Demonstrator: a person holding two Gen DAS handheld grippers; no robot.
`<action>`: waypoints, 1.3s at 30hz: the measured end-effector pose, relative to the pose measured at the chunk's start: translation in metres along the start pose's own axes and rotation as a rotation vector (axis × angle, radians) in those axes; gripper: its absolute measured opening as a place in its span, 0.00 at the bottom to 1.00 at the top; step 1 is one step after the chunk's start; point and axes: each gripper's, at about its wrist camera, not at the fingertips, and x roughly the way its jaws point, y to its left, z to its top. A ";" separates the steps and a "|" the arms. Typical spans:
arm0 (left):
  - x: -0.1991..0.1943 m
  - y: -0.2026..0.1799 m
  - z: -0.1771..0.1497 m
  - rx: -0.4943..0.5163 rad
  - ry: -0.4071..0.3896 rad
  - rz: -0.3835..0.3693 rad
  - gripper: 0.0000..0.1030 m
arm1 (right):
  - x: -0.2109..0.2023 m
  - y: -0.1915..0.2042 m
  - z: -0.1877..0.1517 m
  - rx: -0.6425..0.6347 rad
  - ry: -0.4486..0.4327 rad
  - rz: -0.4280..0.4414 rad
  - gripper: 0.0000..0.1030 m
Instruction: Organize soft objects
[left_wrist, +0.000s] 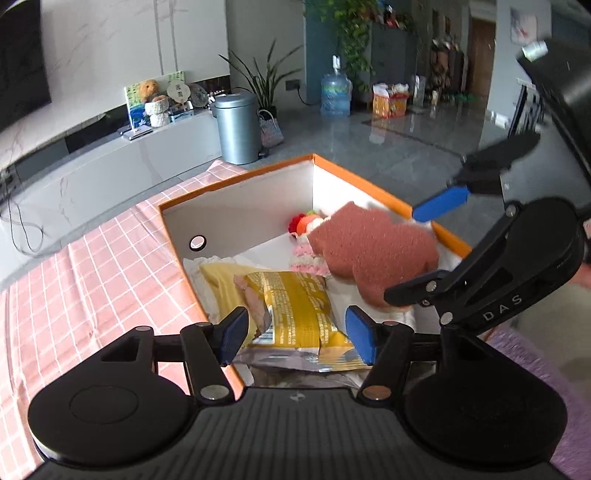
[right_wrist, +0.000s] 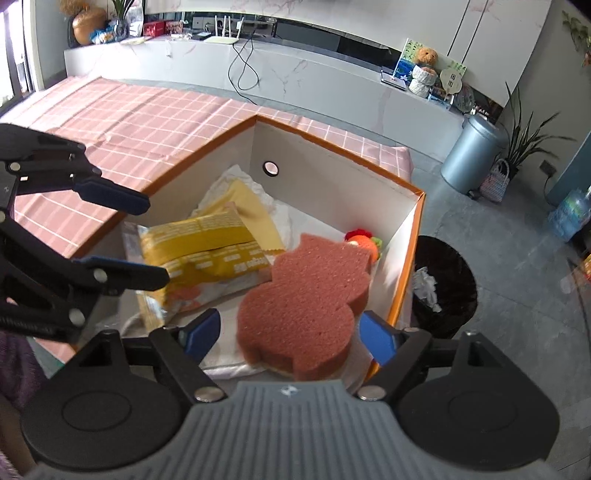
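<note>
Sponge (right_wrist: 306, 306) sits in orange box (left_wrist: 369, 182), near its right wall, btwn right gripper's (right_wrist: 291, 338) parted pads.
Left gripper (left_wrist: 295, 334) gapes over yellow snack pack (left_wrist: 295, 302); withdraw both w/o snagging anything.

In the right wrist view the orange-rimmed box (right_wrist: 400, 295) is crowded: the brown sponge (right_wrist: 306, 306) fills its lower centre between the right gripper (right_wrist: 291, 336) pads, and the yellow snack packet (right_wrist: 207, 251) takes the left. Bare white floor shows only as a narrow strip in the middle toward the far wall, with a knitted toy (right_wrist: 364, 240) in the right corner. The left gripper (right_wrist: 153, 240) blocks the left side; the pink checked cloth (right_wrist: 122, 122) at upper left lies bare.
</note>
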 end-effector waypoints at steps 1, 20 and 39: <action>-0.003 0.001 0.001 -0.011 -0.005 -0.011 0.62 | -0.002 0.000 -0.001 0.009 0.002 0.010 0.74; 0.017 -0.008 -0.012 -0.071 0.082 -0.050 0.32 | 0.007 0.014 -0.011 -0.022 0.031 -0.058 0.47; -0.051 0.000 -0.035 -0.265 -0.249 0.149 0.47 | -0.060 0.048 -0.028 0.144 -0.254 -0.187 0.74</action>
